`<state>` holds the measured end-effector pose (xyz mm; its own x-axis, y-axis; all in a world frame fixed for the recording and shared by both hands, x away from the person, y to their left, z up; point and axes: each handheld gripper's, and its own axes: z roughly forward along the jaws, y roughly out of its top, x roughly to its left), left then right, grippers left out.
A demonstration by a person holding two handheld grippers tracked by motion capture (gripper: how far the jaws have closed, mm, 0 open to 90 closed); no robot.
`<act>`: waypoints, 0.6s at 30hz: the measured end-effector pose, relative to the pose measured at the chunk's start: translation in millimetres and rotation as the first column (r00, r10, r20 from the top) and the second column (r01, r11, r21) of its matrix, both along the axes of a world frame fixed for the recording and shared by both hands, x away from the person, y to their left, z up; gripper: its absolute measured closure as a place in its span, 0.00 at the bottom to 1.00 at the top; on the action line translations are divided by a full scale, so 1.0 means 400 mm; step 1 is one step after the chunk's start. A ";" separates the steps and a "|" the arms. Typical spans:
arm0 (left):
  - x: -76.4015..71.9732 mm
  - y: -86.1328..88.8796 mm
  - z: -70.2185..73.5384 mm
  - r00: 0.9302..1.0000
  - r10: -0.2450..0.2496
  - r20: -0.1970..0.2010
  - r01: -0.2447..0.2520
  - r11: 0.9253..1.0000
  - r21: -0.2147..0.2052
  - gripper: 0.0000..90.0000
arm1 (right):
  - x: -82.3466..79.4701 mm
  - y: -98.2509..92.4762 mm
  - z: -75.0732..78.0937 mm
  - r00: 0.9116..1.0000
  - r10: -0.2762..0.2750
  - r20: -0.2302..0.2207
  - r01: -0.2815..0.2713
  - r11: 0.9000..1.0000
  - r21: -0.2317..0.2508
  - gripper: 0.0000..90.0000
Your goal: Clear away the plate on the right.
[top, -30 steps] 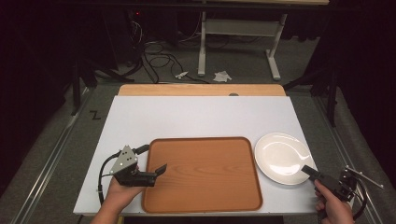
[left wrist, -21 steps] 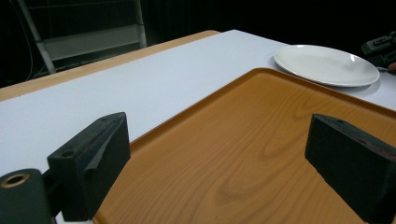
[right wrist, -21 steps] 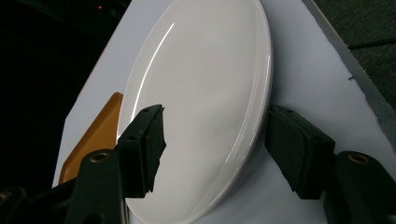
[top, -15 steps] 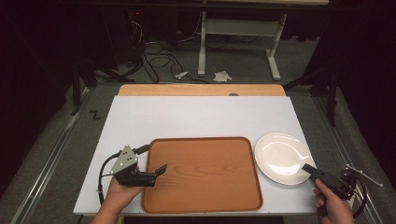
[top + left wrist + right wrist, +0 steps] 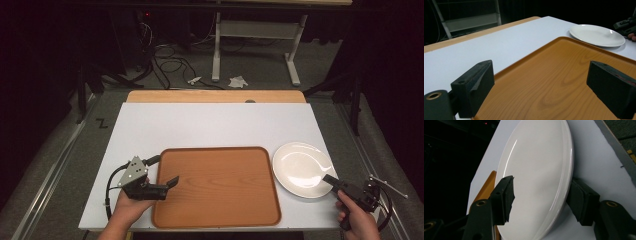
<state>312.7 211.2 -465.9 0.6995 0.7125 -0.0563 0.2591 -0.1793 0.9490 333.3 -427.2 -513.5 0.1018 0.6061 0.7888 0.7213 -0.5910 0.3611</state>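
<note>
One white plate (image 5: 302,169) lies flat on the white table (image 5: 215,125), near its right edge and just beside the right rim of the brown tray (image 5: 216,186); whether plate and tray touch cannot be told. The plate holds nothing. In the right gripper view its near rim (image 5: 564,202) runs between the two black jaws, one jaw over the plate's inner surface, the other outside the rim and low against the tabletop. The jaws stand apart with the rim between them, and no pad is seen pressing on it. They have just been closing. In the high view the right gripper (image 5: 332,181) reaches in from the lower right corner, its tip at the plate's near right edge, with the person's right hand (image 5: 357,220) around its body.

The tray, wood-grained with a raised lip and rounded corners, sits at the near middle of the table and carries nothing. The left gripper (image 5: 171,182) is held in the left hand (image 5: 131,206) at the tray's left side, with its tip over the left rim. In the left gripper view its jaws are spread wide above the tray's bare surface (image 5: 564,82), one near the left lip, the other over the wood, gripping nothing; they too have just been closing. The plate (image 5: 596,35) shows beyond the tray's far corner there.

A light wooden strip (image 5: 215,96) borders the table's far edge.
</note>
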 end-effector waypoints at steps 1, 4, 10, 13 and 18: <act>0.000 0.000 0.000 1.000 -0.001 0.000 0.001 1.000 0.000 0.09 | 0.001 0.000 0.001 1.000 0.004 -0.005 -0.004 1.000 -0.004 0.47; 0.000 0.000 0.000 1.000 -0.001 0.002 0.001 1.000 -0.001 0.09 | 0.003 0.000 0.001 1.000 0.013 0.003 -0.013 1.000 -0.010 0.45; -0.001 0.004 0.002 1.000 0.001 0.008 -0.001 1.000 -0.005 0.10 | 0.008 -0.002 0.004 1.000 0.029 -0.011 -0.029 0.999 -0.015 0.49; -0.002 0.003 0.002 1.000 -0.002 0.008 0.002 1.000 -0.006 0.10 | 0.009 -0.007 0.000 0.999 0.045 -0.002 -0.046 0.999 -0.021 0.52; -0.003 0.005 0.003 1.000 0.001 0.012 -0.001 1.000 -0.011 0.11 | 0.011 -0.009 0.000 0.999 0.047 -0.016 -0.048 0.998 -0.032 0.57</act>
<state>311.6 213.0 -464.6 0.6996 0.7124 -0.0561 0.2478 -0.1683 0.9541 337.8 -430.6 -513.3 0.0839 0.6354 0.7676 0.7537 -0.5444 0.3683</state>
